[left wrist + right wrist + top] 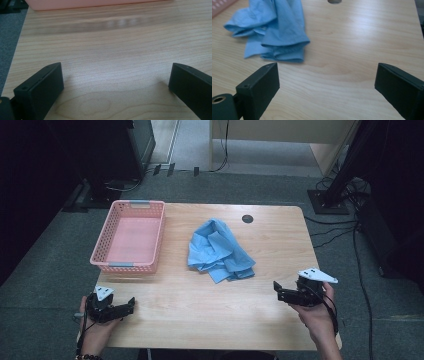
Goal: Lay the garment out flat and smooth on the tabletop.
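Cloth [220,251]: crumpled, bench [280,240] centre, right of basket [131,236].
Right gripper [276,290]: jaws wide, empty; cloth far-left of it, nearer arm.
Left gripper [131,304]: jaws wide, empty; farther off.
Cloth long axis: probably near-far.

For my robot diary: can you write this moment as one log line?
left claw: open, empty | right claw: open, empty | cloth: crumpled, mid-table | basket: empty

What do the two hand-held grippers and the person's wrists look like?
Both the left gripper and the right gripper are black, with two blocky, flat-faced fingers. Each carries a pale grey three-cornered plate and a thin black cable. A dark beaded bracelet circles the left wrist.
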